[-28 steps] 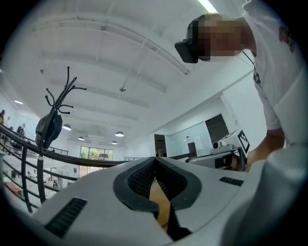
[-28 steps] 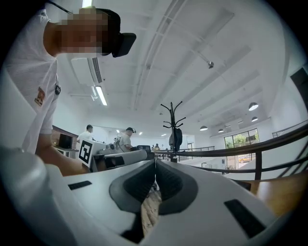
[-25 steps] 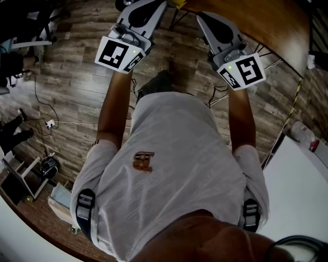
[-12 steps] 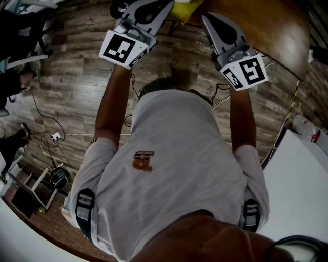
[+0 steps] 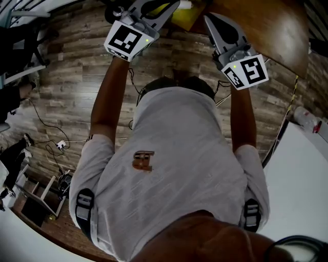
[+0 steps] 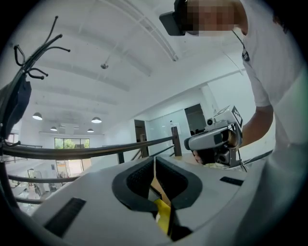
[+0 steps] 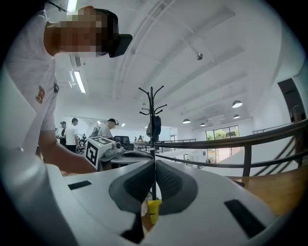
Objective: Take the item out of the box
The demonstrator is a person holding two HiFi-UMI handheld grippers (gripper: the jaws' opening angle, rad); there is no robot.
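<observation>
In the head view both grippers are held out in front of the person's chest, toward a brown wooden table (image 5: 256, 25). A yellow thing (image 5: 182, 13) lies at the table's near edge, between the two grippers; whether it is the box I cannot tell. My left gripper (image 5: 154, 6) is shut with nothing between its pads. My right gripper (image 5: 212, 20) is also shut and empty. In the left gripper view the jaws (image 6: 154, 166) meet in a thin line, with a bit of yellow (image 6: 163, 214) showing below them. The right gripper view shows the same closed line (image 7: 155, 168) and a yellow patch (image 7: 154, 209).
Wood-plank floor (image 5: 66, 92) with cables lies below. A white surface (image 5: 307, 194) stands at the right, a bottle (image 5: 306, 120) beside it. A coat rack (image 7: 151, 110), a dark railing (image 7: 231, 144) and people (image 7: 72, 132) stand farther off.
Both grippers have risen toward the table edge, the left one more. The yellow thing has come further into view at the top. Both pairs of jaws stayed shut.
</observation>
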